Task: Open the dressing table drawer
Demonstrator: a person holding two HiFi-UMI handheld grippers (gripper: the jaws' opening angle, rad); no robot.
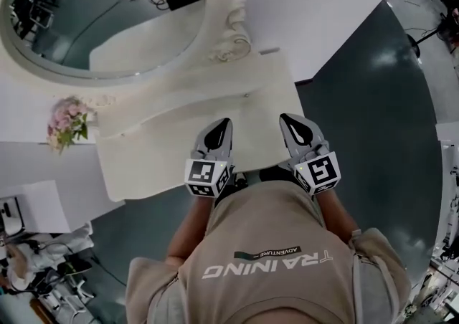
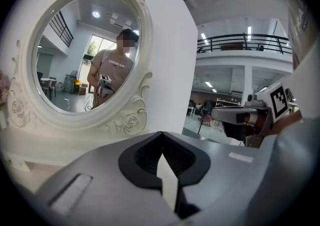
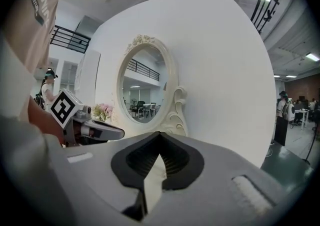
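Note:
The white dressing table (image 1: 165,150) stands against a white wall, with its oval mirror (image 1: 100,14) at the top left of the head view. From above, no drawer front shows under the tabletop. My left gripper (image 1: 224,123) and right gripper (image 1: 287,118) hover side by side over the table's near right part. Both are shut with nothing between their jaws. In the left gripper view the left gripper's (image 2: 161,137) jaws meet at the tip before the carved mirror (image 2: 85,55). The right gripper (image 3: 160,136) points past the mirror (image 3: 142,85) toward the wall.
A pink flower bunch (image 1: 67,122) sits at the table's left end. White furniture and cables (image 1: 36,244) crowd the lower left. Dark floor (image 1: 380,143) lies to the right of the table. The person stands close to the table's front edge.

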